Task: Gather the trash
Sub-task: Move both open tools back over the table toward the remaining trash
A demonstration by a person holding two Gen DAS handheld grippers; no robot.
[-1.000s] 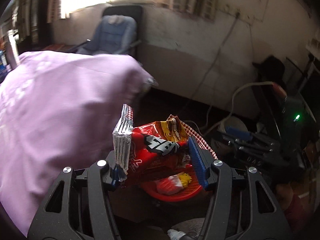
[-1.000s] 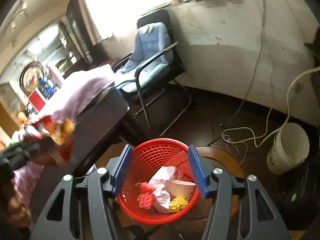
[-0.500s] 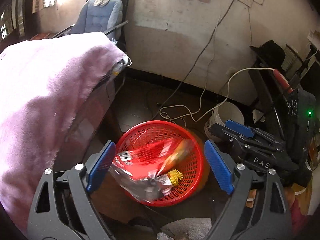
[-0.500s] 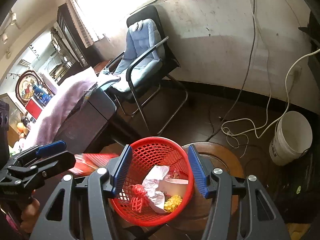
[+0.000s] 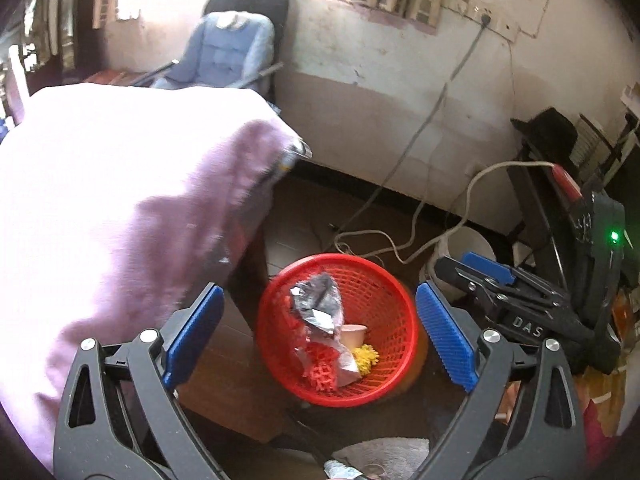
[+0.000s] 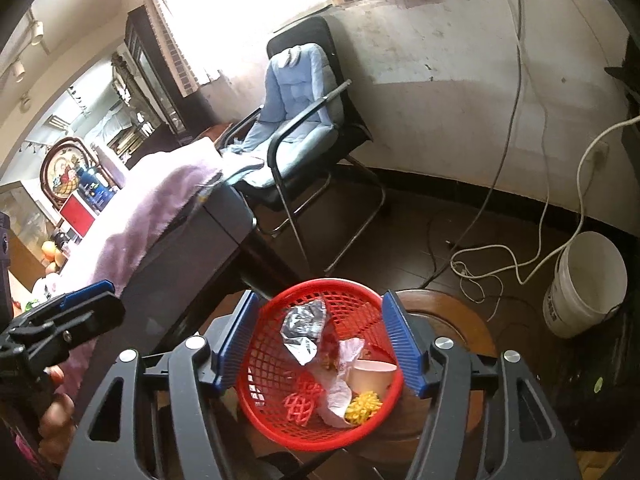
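Observation:
A red mesh basket (image 5: 384, 384) stands on a round wooden stool (image 6: 452, 316); it also shows in the right wrist view (image 6: 256, 376). A silver-lined snack wrapper (image 5: 318, 306) lies in it on crumpled paper, a paper cup (image 6: 370, 376), a yellow pom (image 6: 362, 404) and a red plastic piece (image 6: 300, 400). The wrapper shows in the right wrist view (image 6: 304, 326) too. My left gripper (image 5: 320, 340) is open and empty above the basket. My right gripper (image 6: 320, 344) is open with its blue pads either side of the basket; whether they touch it is unclear.
A table under a purple cloth (image 5: 100, 208) is to the left of the basket. A blue-cushioned chair (image 6: 296, 120) stands by the wall. A white bucket (image 6: 584, 284) and loose cables (image 6: 480, 264) lie on the dark floor to the right.
My left gripper opened and let go of the red snack wrapper, which fell into the basket. The left gripper then opened wider. The right gripper stayed by the basket.

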